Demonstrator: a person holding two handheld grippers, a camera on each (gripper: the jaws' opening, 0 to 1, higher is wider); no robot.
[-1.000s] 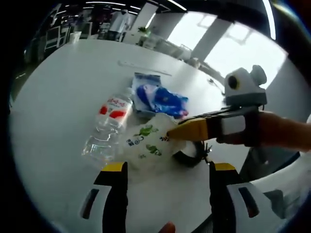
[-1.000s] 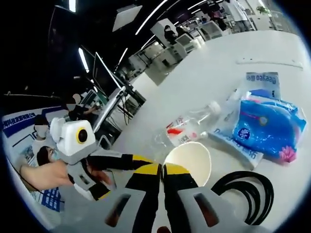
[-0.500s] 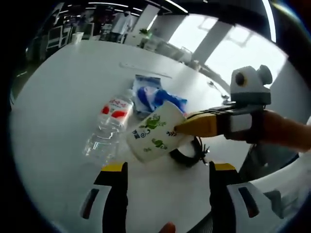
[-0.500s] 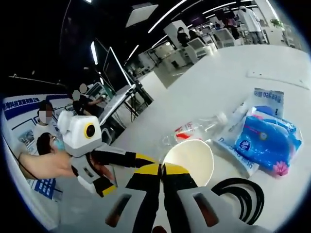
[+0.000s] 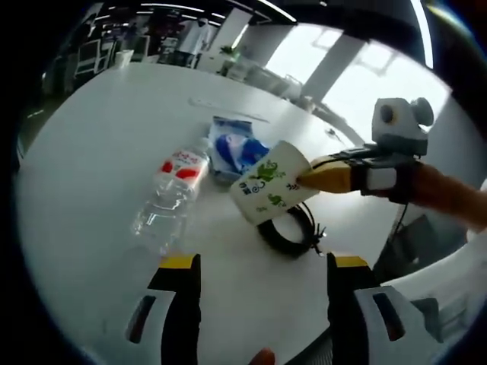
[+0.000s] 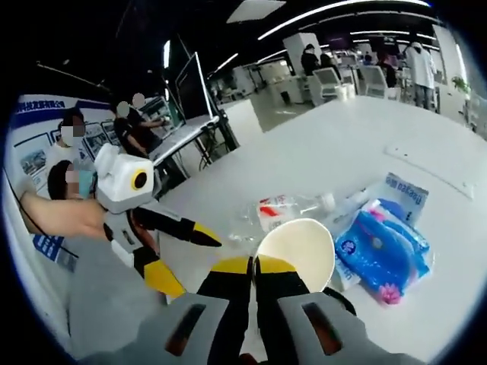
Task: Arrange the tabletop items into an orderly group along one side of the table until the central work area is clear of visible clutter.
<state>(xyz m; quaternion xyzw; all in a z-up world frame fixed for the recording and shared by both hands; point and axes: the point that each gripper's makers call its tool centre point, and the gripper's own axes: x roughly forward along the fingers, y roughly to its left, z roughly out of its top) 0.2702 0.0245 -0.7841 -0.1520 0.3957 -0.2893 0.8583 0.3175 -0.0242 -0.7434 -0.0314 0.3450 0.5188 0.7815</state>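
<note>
We have the white paper cup with green printed figures (image 5: 272, 192) pinched by its rim in our right gripper (image 6: 253, 266), jaws closed on the wall, the cup tilted and lifted above the white round table (image 5: 91, 152). Under it lies a coiled black cable (image 5: 290, 233). Beside that, a clear plastic bottle with a red label (image 5: 169, 198) lies on its side, next to a blue tissue pack (image 6: 384, 251). Our left gripper (image 5: 259, 262) hangs wide open, holding nothing.
</note>
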